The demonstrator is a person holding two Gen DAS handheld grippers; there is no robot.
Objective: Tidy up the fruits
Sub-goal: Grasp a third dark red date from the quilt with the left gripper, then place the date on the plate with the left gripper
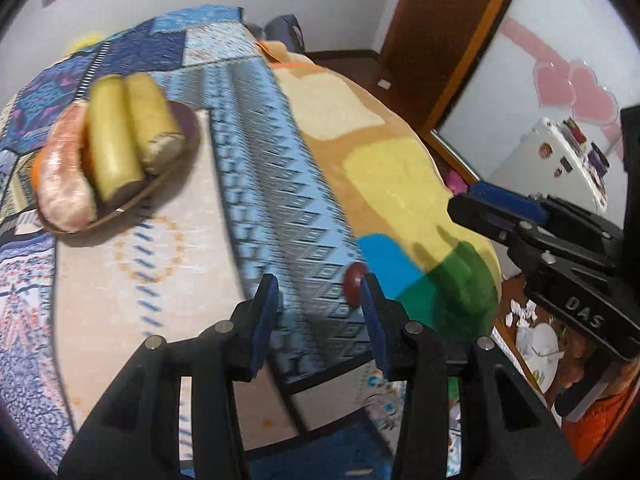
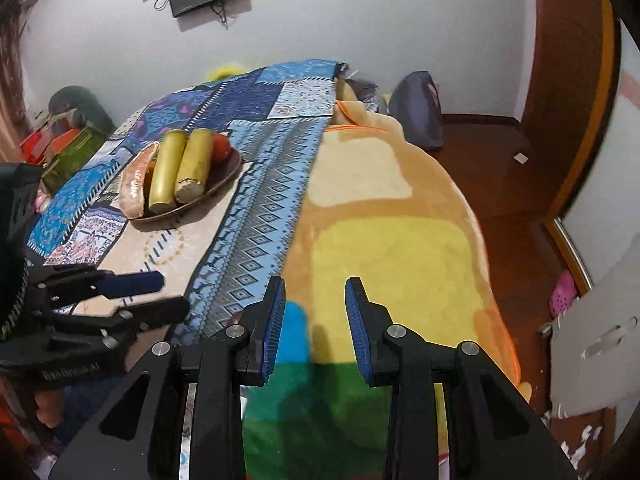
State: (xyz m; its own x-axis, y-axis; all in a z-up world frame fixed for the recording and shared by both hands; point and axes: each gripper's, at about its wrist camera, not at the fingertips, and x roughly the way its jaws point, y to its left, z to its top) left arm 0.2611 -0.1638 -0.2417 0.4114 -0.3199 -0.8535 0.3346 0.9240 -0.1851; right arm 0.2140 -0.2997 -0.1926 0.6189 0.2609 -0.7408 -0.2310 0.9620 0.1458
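Note:
A brown oval plate [image 1: 176,168] [image 2: 228,178] on the bed holds two yellow-green long fruits [image 1: 114,140] [image 2: 168,166], a pinkish long one [image 1: 66,176] [image 2: 134,190] and a red round fruit [image 2: 221,147]. A small dark red fruit [image 1: 354,282] lies on the cloth just beyond my left gripper's right fingertip. My left gripper [image 1: 318,294] is open and empty, and also shows in the right wrist view [image 2: 158,296]. My right gripper [image 2: 316,308] is open and empty over the coloured blanket; it also shows in the left wrist view [image 1: 472,204].
A blue patterned cloth [image 2: 256,208] covers the left half of the bed, an orange, yellow, blue and green blanket [image 2: 392,256] the right. A wooden door [image 2: 568,92], brown floor, a white fridge [image 1: 560,160] and boxes [image 2: 68,140] surround the bed.

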